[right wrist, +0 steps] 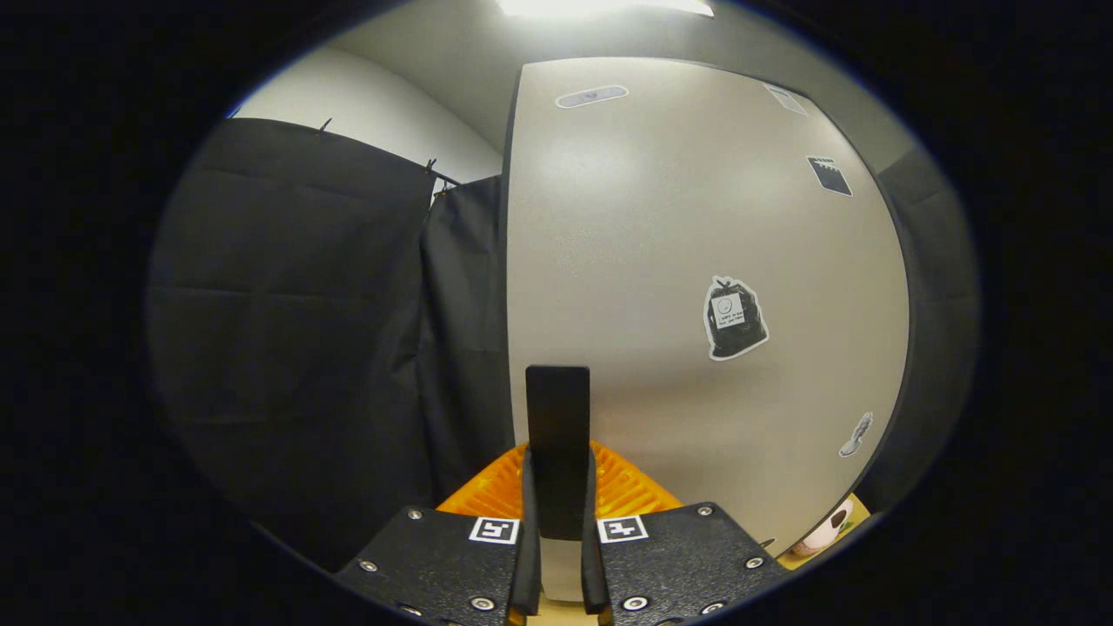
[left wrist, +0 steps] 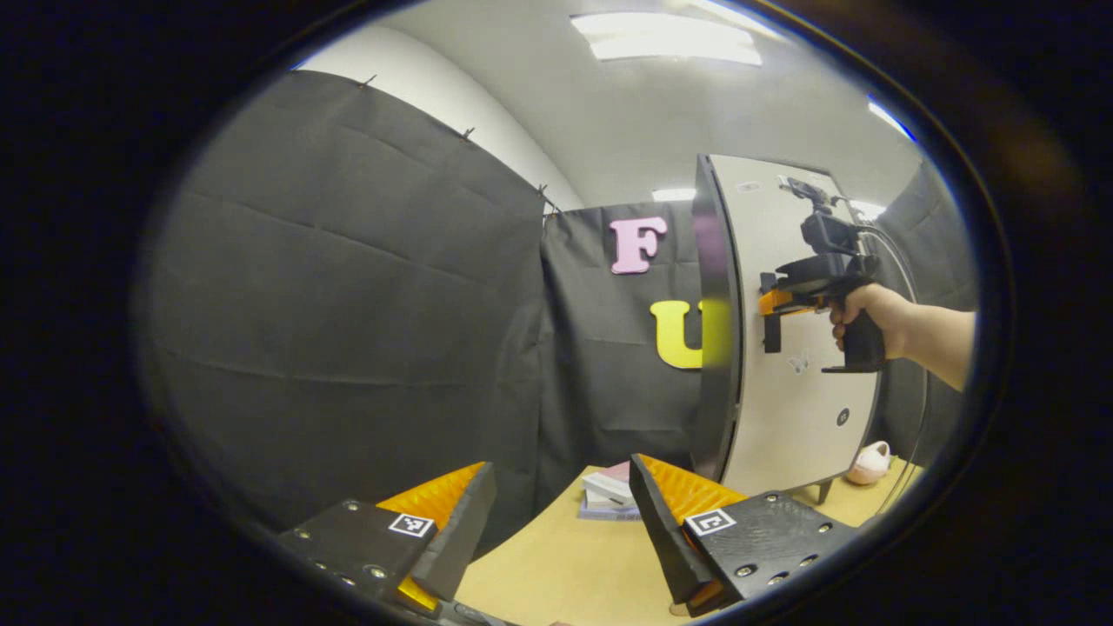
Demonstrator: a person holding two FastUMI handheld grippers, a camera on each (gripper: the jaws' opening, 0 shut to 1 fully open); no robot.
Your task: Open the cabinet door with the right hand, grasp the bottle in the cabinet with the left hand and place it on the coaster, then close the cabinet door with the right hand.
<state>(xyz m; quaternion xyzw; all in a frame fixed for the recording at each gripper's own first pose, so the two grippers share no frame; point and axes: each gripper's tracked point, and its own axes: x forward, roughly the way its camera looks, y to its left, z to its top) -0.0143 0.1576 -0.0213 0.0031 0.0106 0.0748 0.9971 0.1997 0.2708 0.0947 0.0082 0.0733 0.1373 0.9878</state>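
Note:
The tall light-grey cabinet door (left wrist: 800, 409) stands on the wooden table, beside the cabinet's dark glossy side (left wrist: 717, 348). No inside of the cabinet is visible. In the left gripper view, a hand holds my right gripper (left wrist: 774, 313) against the door's left edge at the black vertical handle (left wrist: 771, 335). In the right gripper view, my right gripper (right wrist: 558, 474) is shut on that handle (right wrist: 557, 409), with the door (right wrist: 678, 217) just behind it. My left gripper (left wrist: 561, 474) hovers open over the table, left of the cabinet, with nothing between its fingers.
A small stack of books (left wrist: 609, 496) lies on the tan table (left wrist: 565, 565) by the cabinet's foot. A pink and white object (left wrist: 869, 463) sits to the cabinet's right, also seen as the pink object (right wrist: 822, 532). Black cloth walls close in behind and left.

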